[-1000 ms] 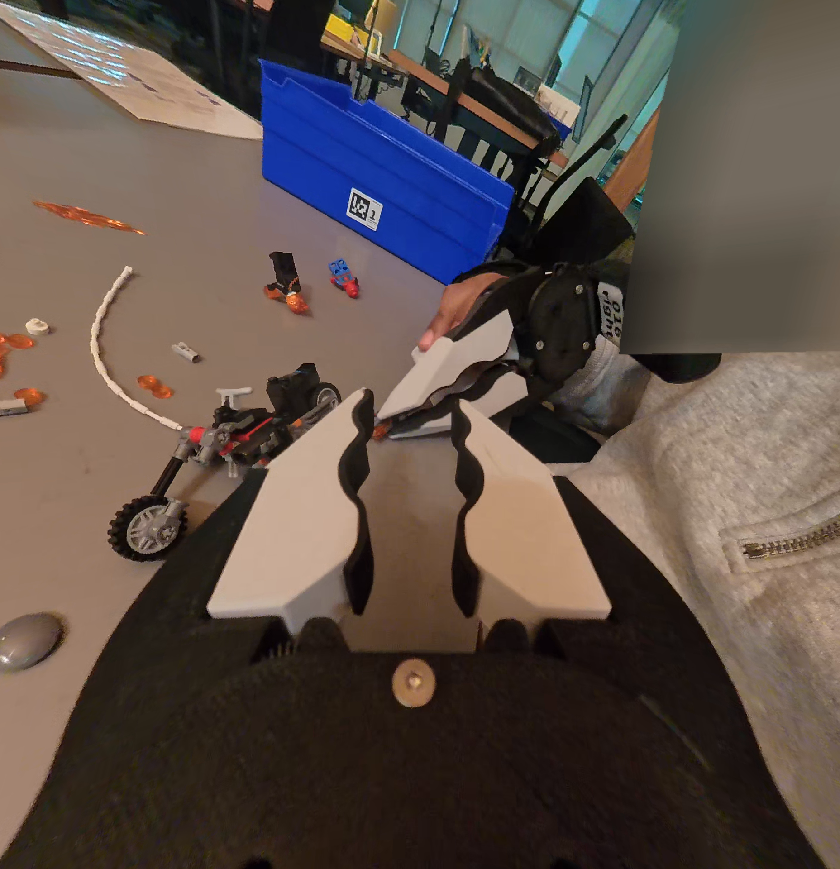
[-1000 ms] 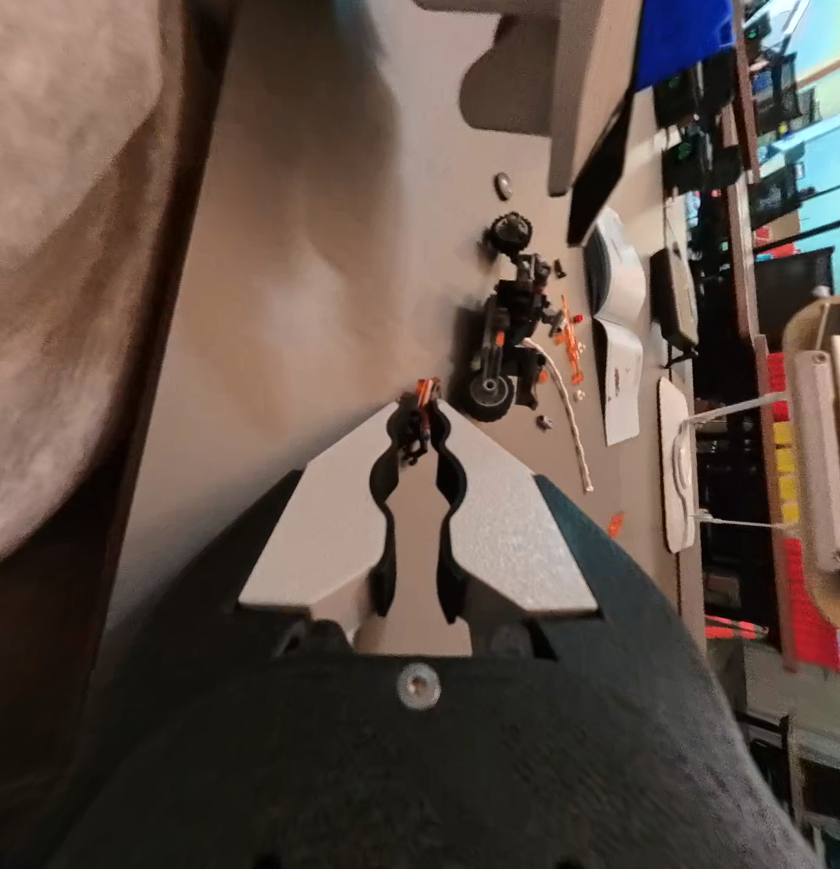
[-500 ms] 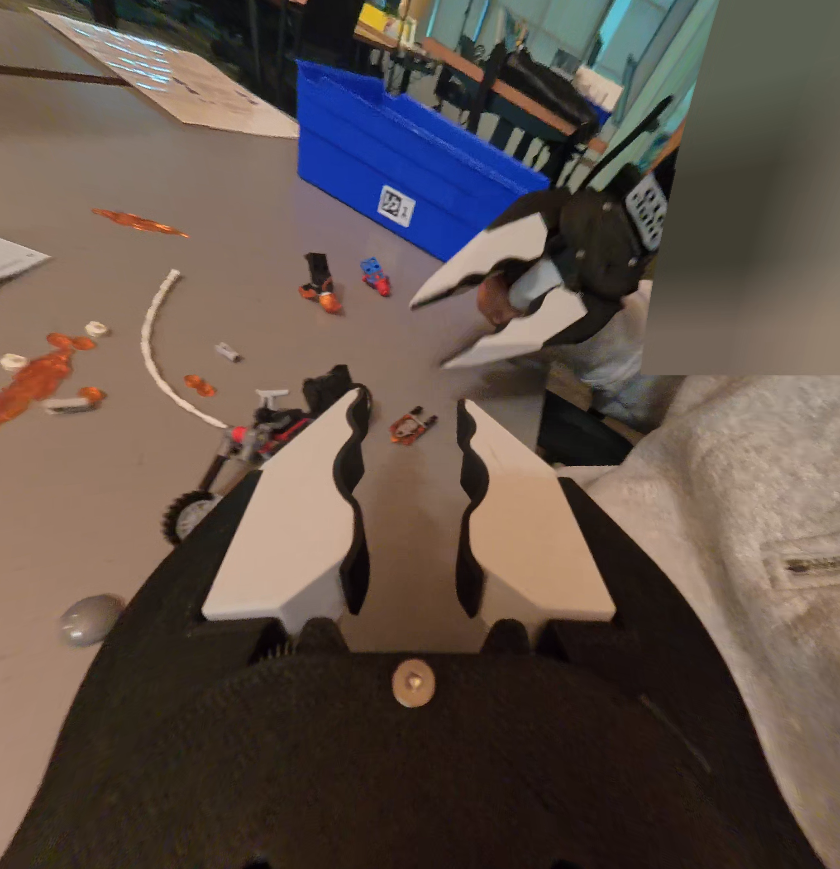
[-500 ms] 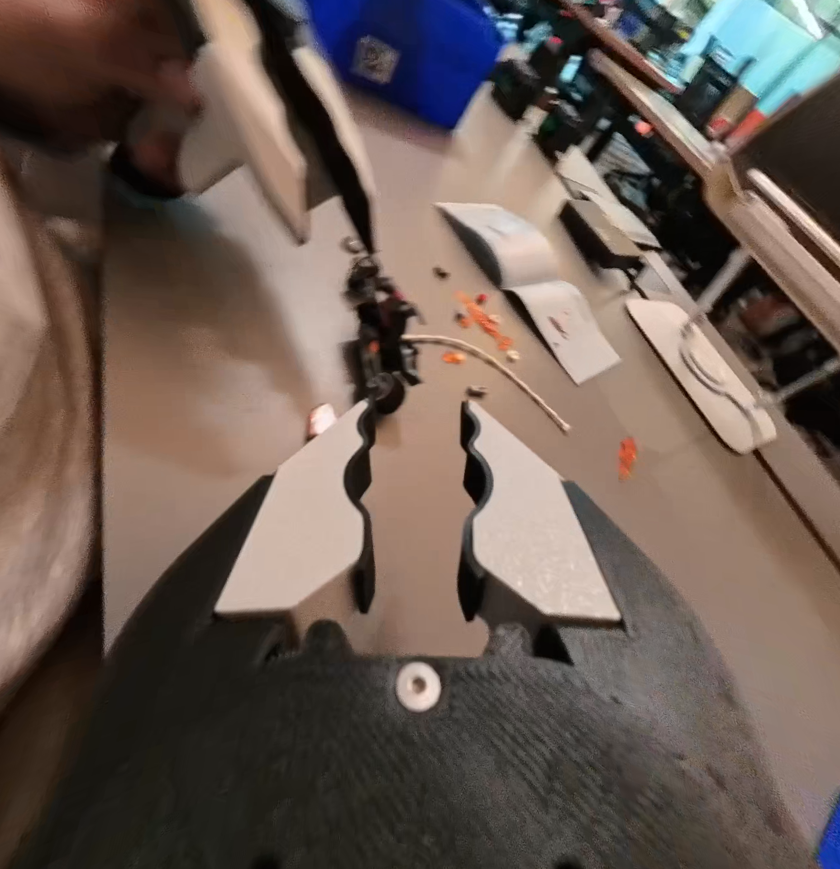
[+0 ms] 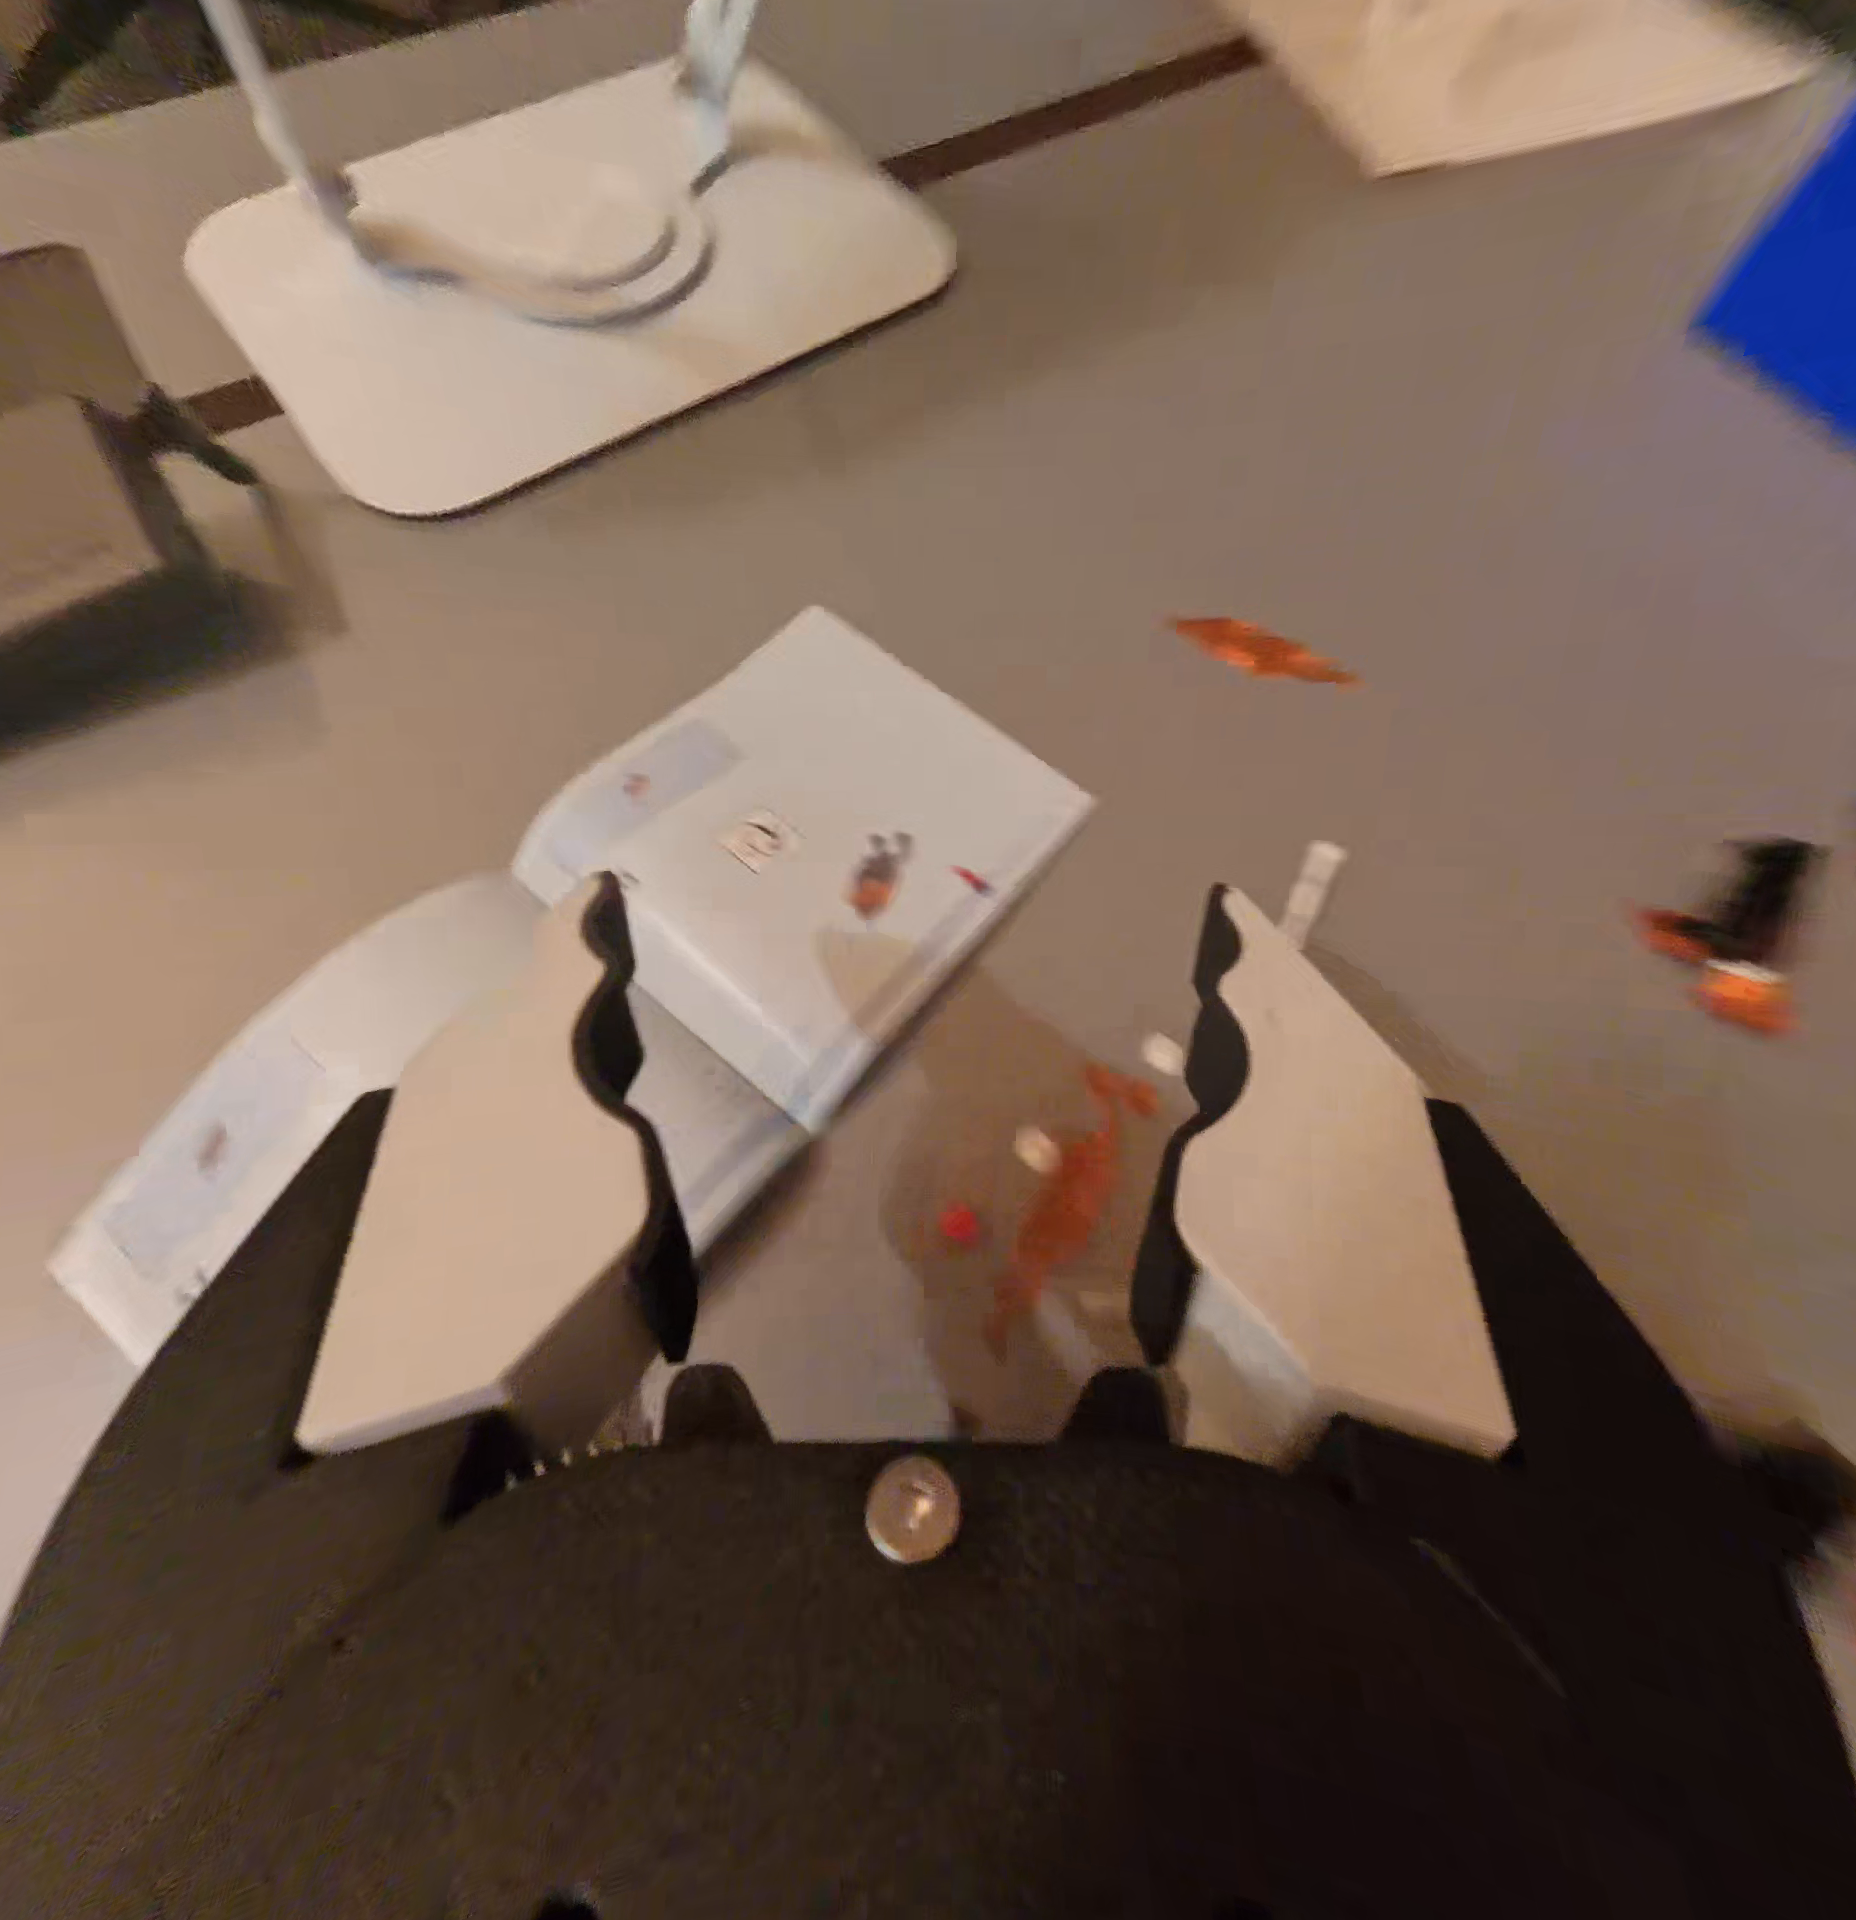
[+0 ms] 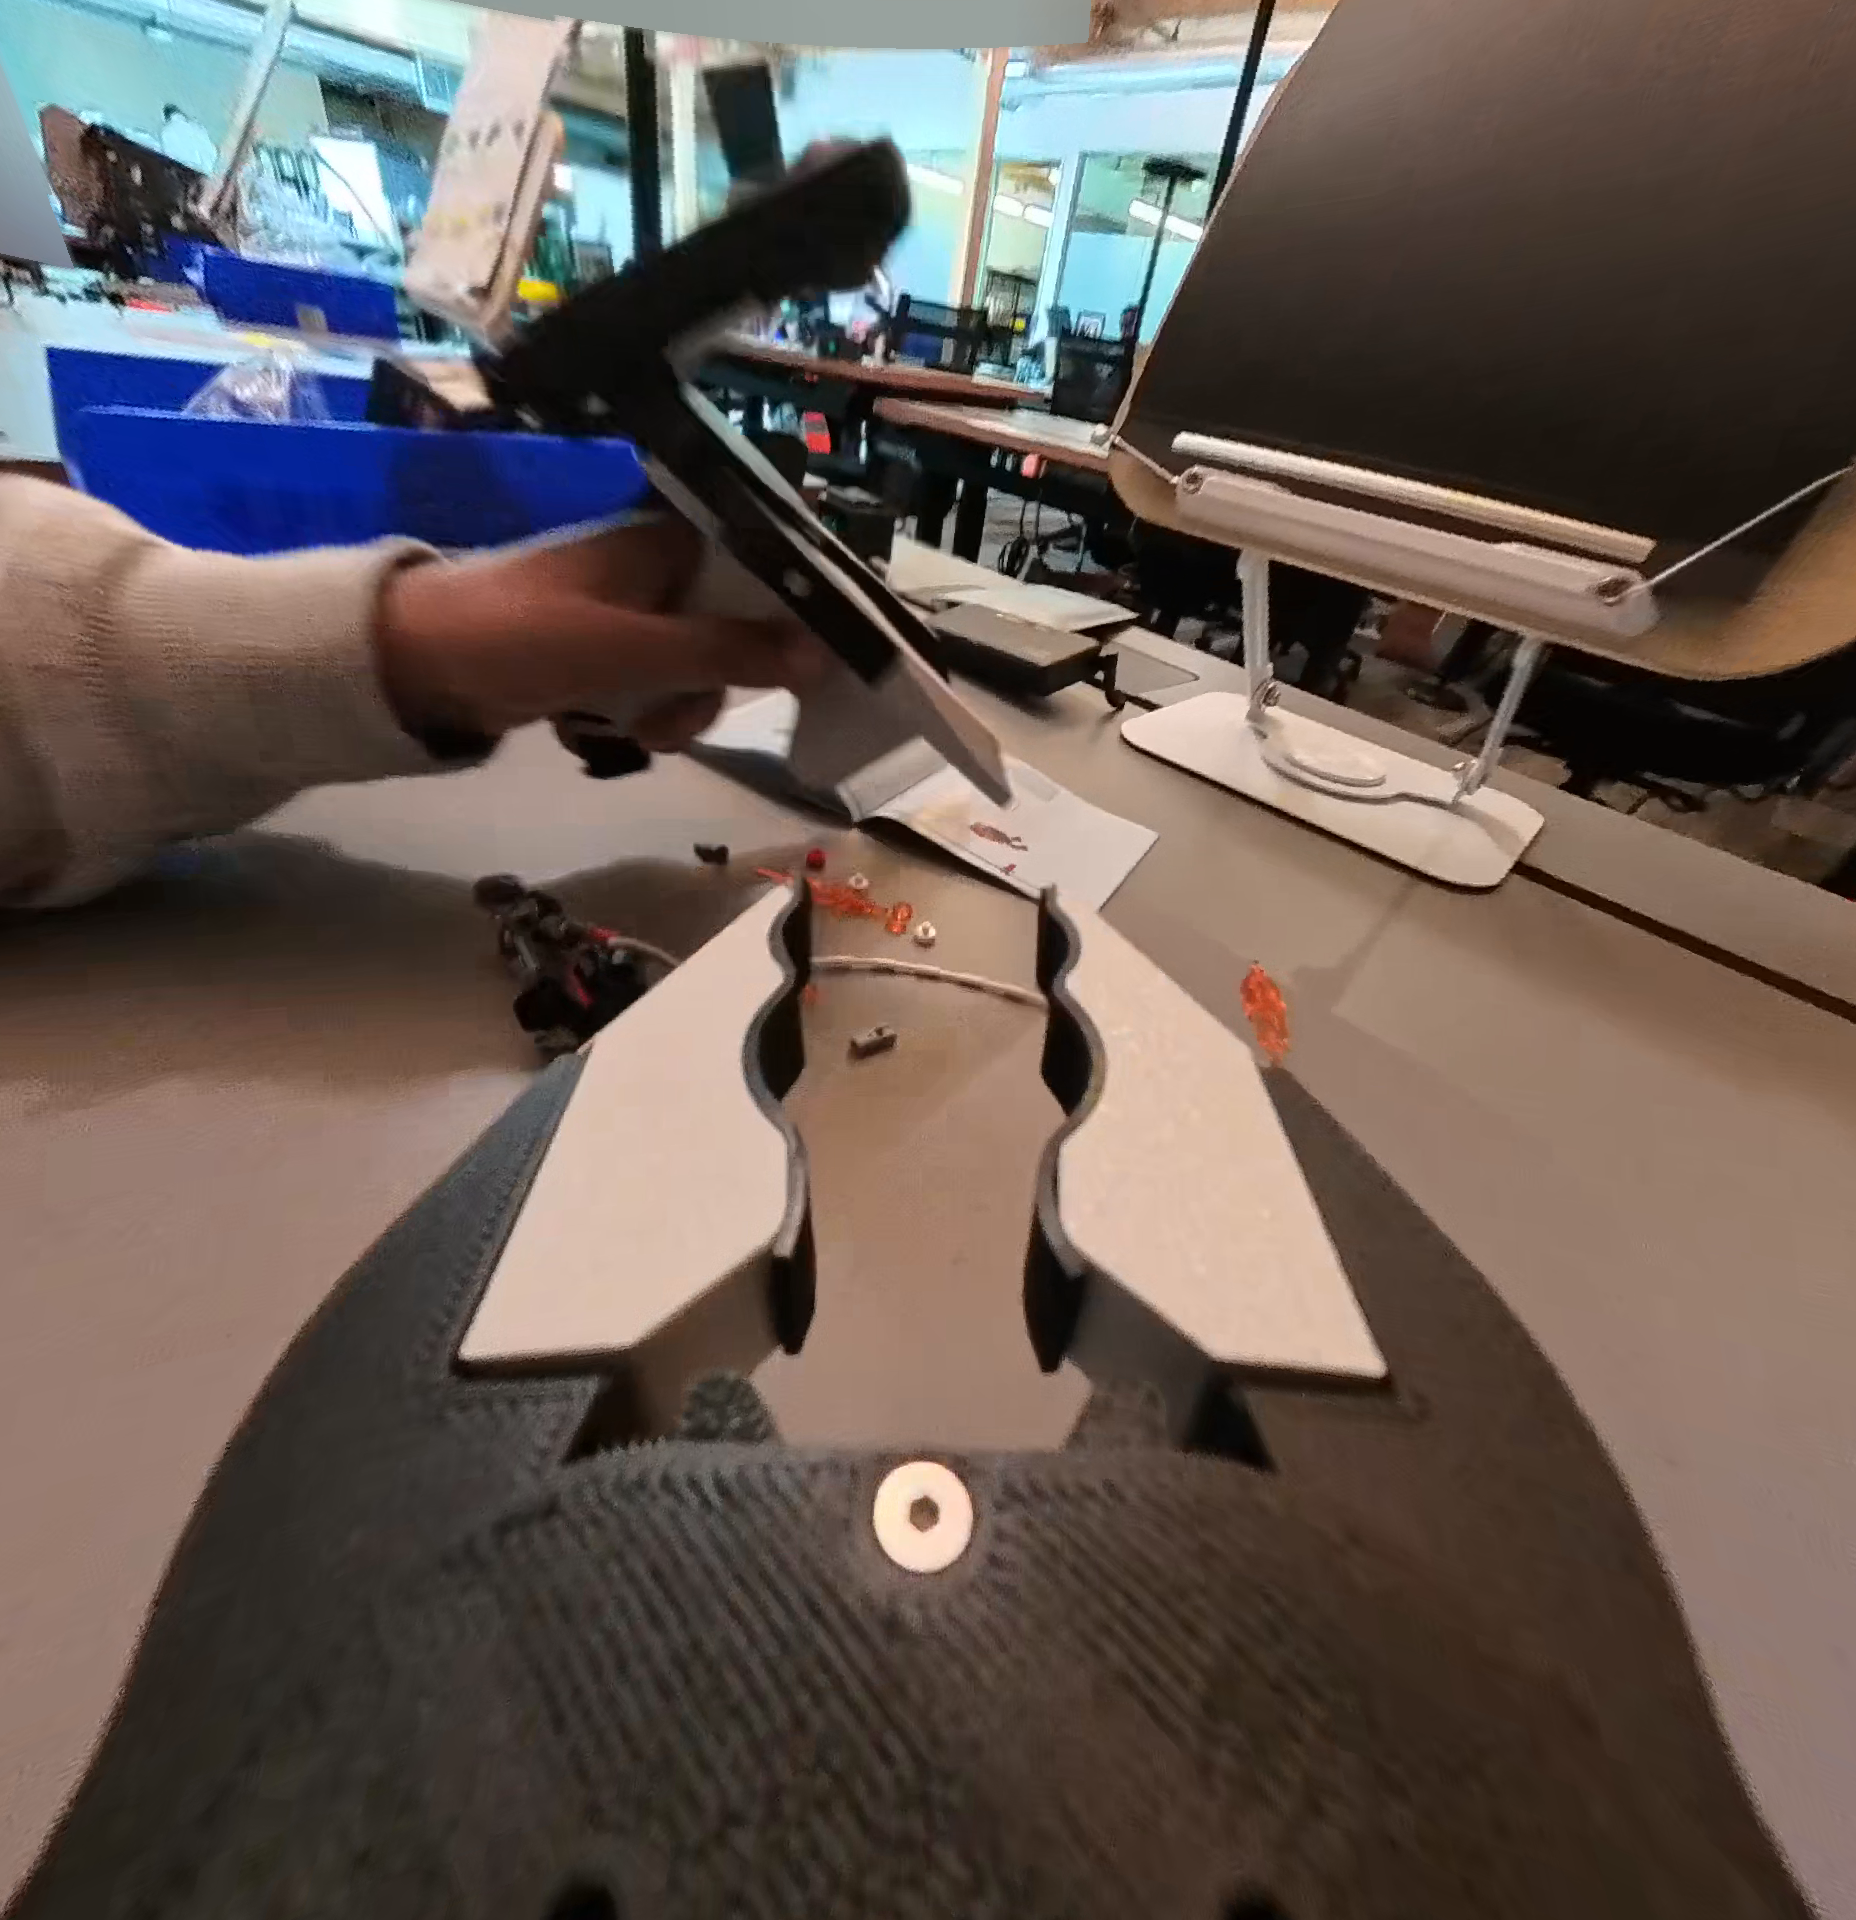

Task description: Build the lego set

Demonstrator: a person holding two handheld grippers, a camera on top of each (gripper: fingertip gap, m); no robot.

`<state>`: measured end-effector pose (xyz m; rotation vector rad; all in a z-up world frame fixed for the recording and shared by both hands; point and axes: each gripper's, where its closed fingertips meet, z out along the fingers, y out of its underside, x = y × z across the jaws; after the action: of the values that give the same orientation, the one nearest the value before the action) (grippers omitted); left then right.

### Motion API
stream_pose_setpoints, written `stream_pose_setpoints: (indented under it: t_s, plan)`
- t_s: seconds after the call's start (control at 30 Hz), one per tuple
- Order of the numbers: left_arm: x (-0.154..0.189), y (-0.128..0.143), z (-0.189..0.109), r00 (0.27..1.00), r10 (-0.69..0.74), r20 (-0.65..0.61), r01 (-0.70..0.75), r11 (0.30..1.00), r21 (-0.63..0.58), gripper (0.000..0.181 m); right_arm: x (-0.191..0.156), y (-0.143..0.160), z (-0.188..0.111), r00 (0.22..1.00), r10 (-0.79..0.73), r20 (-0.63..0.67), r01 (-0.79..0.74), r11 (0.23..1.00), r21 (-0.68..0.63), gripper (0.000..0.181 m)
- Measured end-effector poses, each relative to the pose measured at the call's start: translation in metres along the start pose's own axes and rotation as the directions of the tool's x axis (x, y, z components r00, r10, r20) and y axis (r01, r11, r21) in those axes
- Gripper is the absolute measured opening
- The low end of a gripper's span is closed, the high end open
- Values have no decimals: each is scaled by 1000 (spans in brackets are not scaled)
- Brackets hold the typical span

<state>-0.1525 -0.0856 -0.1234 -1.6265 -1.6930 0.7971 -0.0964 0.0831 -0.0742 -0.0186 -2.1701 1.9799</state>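
My left gripper (image 5: 908, 904) is wide open and empty, hovering over the open instruction booklet (image 5: 799, 883) and a cluster of clear orange pieces (image 5: 1059, 1195). My right gripper (image 6: 921, 904) is open and empty, low over the grey table. Ahead of it lie a white chain (image 6: 924, 971), a small grey piece (image 6: 870, 1039) and orange studs (image 6: 851, 899). The partly built motorcycle (image 6: 560, 956) lies left of its left finger. The left gripper (image 6: 981, 774), held by a hand, also shows in the right wrist view, tilted down over the booklet (image 6: 1059, 842).
A blue bin (image 6: 332, 468) stands at the far left. A white stand base (image 6: 1319, 769) holds a dark screen (image 6: 1526, 260) at the right. An orange flame piece (image 6: 1265, 1008) lies right of my right gripper. Black legs with orange feet (image 5: 1734, 935) lie at the right. Measured from the fingertips, the white chain (image 6: 924, 971) is 6 cm or so from the left gripper and 12 cm from the right.
My right gripper let go of the small orange-black piece, opened and swung upright toward the loose parts. My left gripper swung left from the motorcycle to the booklet and opened wider.
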Motion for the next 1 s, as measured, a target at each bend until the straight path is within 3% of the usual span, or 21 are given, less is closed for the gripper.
stream_pose_setpoints:
  t_s: [0.1,0.2,0.23,0.47,0.5,0.57,0.7,0.83,1.0]
  plan:
    - [-20,-1,41,998,8,63,-3,997,-78,116,3,-5,-5,1000,17,-7,-17,999,46,37]
    - [-26,24,67,998,7,63,10,965,-262,124,3,-6,-6,1000,24,-5,-24,998,54,38]
    - [-28,20,68,998,-3,66,19,971,-237,116,3,-6,-6,1000,21,-6,-21,998,54,38]
    - [-29,23,66,998,5,59,13,954,-300,116,-1,-4,-3,1000,-10,0,10,1000,30,38]
    - [-30,23,66,998,3,65,17,951,-309,110,-1,-4,-3,1000,-13,1,13,999,30,38]
    - [-36,19,64,996,-8,90,34,954,-298,71,-1,-4,-4,1000,-14,1,14,999,35,38]
    - [-43,20,61,996,-12,92,38,958,-284,45,-1,-7,-6,1000,-10,-2,10,998,56,37]
    - [-50,16,56,994,-19,108,47,962,-268,5,-1,-8,-7,1000,-12,-2,12,998,63,37]
    - [-50,-3,42,985,-174,-18,170,976,-137,7,-2,-8,-8,1000,-25,-5,25,997,67,37]
